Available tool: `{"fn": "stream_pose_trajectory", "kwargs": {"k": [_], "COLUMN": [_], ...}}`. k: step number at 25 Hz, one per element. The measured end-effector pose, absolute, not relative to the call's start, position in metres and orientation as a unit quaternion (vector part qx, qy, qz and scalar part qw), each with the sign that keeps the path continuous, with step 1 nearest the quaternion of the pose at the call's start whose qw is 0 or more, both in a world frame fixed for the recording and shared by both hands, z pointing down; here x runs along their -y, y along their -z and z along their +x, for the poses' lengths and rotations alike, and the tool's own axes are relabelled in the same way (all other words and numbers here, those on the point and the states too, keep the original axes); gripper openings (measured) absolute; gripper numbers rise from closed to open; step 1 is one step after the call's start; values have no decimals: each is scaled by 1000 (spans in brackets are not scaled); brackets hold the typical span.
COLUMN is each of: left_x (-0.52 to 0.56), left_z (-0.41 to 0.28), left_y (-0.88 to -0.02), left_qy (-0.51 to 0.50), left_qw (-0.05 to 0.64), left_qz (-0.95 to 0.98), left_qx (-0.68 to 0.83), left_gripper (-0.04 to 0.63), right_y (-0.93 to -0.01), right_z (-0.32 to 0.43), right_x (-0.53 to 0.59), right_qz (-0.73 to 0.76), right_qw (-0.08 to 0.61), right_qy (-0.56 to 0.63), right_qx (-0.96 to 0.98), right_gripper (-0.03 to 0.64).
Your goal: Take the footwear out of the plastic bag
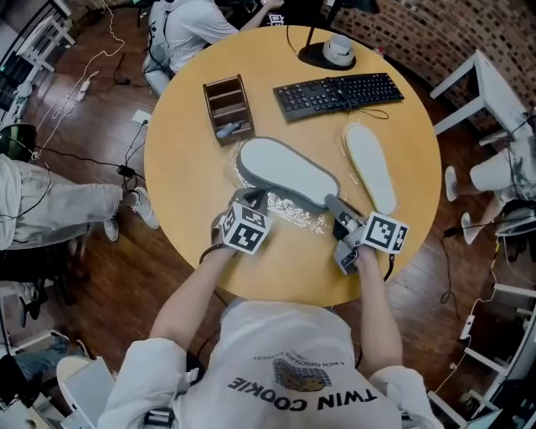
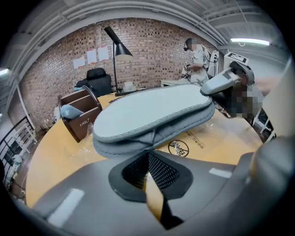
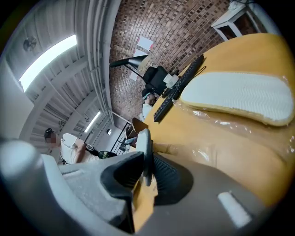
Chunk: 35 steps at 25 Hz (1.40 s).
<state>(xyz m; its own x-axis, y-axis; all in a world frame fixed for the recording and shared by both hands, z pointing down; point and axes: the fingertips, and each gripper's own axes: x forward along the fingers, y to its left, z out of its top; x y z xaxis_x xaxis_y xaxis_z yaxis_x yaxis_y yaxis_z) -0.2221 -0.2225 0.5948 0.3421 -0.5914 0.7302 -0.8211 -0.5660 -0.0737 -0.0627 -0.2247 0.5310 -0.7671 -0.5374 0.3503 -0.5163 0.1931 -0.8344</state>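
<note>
A grey slipper (image 1: 285, 172) is held sole up, slightly above the round wooden table (image 1: 184, 184). My right gripper (image 1: 333, 204) is shut on the slipper's near end; the right gripper view shows its thin grey edge (image 3: 144, 147) pinched between the jaws. Crumpled clear plastic bag (image 1: 293, 214) lies under the slipper. My left gripper (image 1: 254, 199) is shut at the bag's left edge, its jaws closed low on the film, with the slipper (image 2: 152, 113) just beyond them. A second, white-soled slipper (image 1: 371, 166) lies sole up on the table to the right, with clear film (image 3: 221, 133) in front of it.
A black keyboard (image 1: 339, 92) and a lamp base (image 1: 328, 52) sit at the table's far side. A brown wooden desk organiser (image 1: 228, 107) stands far left of the slipper. A seated person (image 1: 188, 25) is beyond the table.
</note>
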Motion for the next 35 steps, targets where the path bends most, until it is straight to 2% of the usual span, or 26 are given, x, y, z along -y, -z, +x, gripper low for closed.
{"fn": "stream_pose_trajectory", "kwargs": {"k": [2, 15, 25, 28, 32, 35], "left_x": [221, 198, 182, 176, 178, 166], "left_z": [-223, -213, -168, -149, -126, -100], "left_y": [-594, -573, -536, -528, -513, -507], "left_qy": [-368, -319, -292, -283, -259, -247], "left_qw": [158, 191, 169, 172, 175, 176], "left_qz": [805, 826, 834, 823, 791, 773], "left_qx": [438, 425, 437, 462, 525, 558], "left_gripper": [6, 6, 6, 6, 6, 6], "right_y": [-536, -556, -561, -562, -569, -575], "right_z": [-63, -59, -60, -58, -56, -43], "right_x": [222, 218, 211, 205, 207, 199], "right_qz": [-348, -419, -419, -393, -345, -319], "right_qw": [9, -109, -242, -249, -259, -267], "right_qy": [540, 436, 293, 287, 291, 280], "right_qx": [-766, -789, -825, -837, -854, -865], "right_gripper": [61, 74, 106, 117, 170, 175]}}
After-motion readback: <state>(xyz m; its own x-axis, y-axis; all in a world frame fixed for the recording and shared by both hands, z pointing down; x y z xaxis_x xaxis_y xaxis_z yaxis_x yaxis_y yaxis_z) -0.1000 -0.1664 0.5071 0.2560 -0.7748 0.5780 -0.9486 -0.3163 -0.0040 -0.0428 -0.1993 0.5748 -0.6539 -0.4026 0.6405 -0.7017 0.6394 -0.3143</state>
